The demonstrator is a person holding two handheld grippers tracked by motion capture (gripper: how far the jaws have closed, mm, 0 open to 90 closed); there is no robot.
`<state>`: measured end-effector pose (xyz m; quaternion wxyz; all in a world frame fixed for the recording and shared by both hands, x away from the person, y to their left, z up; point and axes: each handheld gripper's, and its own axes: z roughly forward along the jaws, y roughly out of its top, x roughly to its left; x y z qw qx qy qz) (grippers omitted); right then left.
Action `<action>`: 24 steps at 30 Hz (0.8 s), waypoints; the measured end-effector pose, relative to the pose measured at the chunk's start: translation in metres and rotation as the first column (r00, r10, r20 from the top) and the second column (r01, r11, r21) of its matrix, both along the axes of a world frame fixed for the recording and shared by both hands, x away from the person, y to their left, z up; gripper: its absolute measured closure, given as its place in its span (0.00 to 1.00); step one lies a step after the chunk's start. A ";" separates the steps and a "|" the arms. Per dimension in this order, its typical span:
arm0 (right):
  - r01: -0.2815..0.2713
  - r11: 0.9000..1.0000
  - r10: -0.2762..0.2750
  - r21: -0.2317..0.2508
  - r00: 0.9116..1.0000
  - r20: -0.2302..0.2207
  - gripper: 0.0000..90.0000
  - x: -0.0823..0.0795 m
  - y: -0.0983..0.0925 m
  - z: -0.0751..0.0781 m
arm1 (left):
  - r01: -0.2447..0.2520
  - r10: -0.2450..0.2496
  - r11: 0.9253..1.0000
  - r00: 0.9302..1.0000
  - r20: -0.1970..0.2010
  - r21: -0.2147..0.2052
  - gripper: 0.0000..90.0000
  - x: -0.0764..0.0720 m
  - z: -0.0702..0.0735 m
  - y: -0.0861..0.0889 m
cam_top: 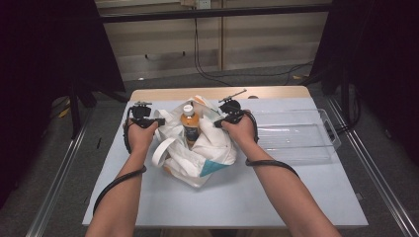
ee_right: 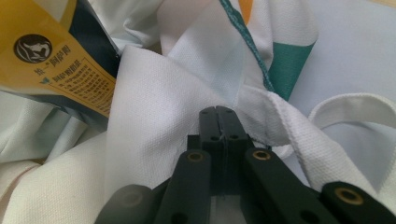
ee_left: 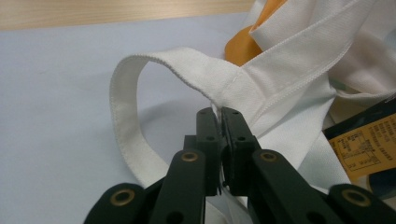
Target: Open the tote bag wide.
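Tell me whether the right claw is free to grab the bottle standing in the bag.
Probably not yet: the right claw is shut on the bag, though the bottle stands exposed close by.

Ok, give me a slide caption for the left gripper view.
Left gripper fingers pinched shut on the white tote bag fabric beside its looped handle, above the pale table.

1 bag [cam_top: 197, 153], 1 bottle [cam_top: 189, 123], 1 tray [cam_top: 296, 133]

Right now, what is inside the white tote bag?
A bottle of orange drink with a white cap stands upright in the white tote bag. Its lower part is hidden by the cloth, as is anything lying deeper in the bag.
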<state>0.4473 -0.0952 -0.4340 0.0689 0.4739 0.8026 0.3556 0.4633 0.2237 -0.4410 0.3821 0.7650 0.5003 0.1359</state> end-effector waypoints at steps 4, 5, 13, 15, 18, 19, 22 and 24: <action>0.003 1.000 -0.003 -0.002 1.000 -0.002 1.00 -0.001 0.001 -0.002 | -0.006 0.006 1.000 1.000 -0.004 -0.007 0.96 0.000 -0.004 0.000; -0.003 1.000 0.003 -0.005 1.000 0.004 1.00 0.000 0.001 -0.003 | -0.007 0.007 1.000 1.000 -0.009 -0.007 0.96 -0.001 -0.005 0.000; 0.004 1.000 -0.004 0.001 1.000 0.000 1.00 0.000 0.001 -0.008 | -0.001 0.001 1.000 1.000 -0.005 -0.007 0.96 -0.002 -0.008 0.002; 0.002 1.000 -0.002 -0.005 1.000 0.000 1.00 0.000 0.002 -0.009 | -0.002 0.002 1.000 1.000 -0.008 -0.006 0.96 -0.003 -0.010 0.001; 0.008 1.000 -0.008 -0.014 1.000 -0.007 1.00 0.000 0.003 -0.011 | 0.000 0.000 1.000 1.000 -0.016 0.009 0.96 -0.004 -0.011 0.003; 0.008 1.000 -0.009 -0.015 1.000 -0.012 1.00 0.000 0.004 -0.012 | -0.002 0.002 1.000 1.000 -0.018 0.000 0.96 -0.004 -0.013 0.004; 0.013 1.000 -0.013 -0.013 1.000 -0.014 1.00 0.000 0.004 -0.015 | -0.009 0.009 1.000 1.000 -0.015 -0.025 0.96 -0.006 -0.015 0.005; 0.013 1.000 -0.013 -0.010 1.000 -0.016 1.00 0.000 0.005 -0.017 | 0.005 -0.006 1.000 1.000 -0.012 -0.009 0.96 -0.006 -0.013 0.005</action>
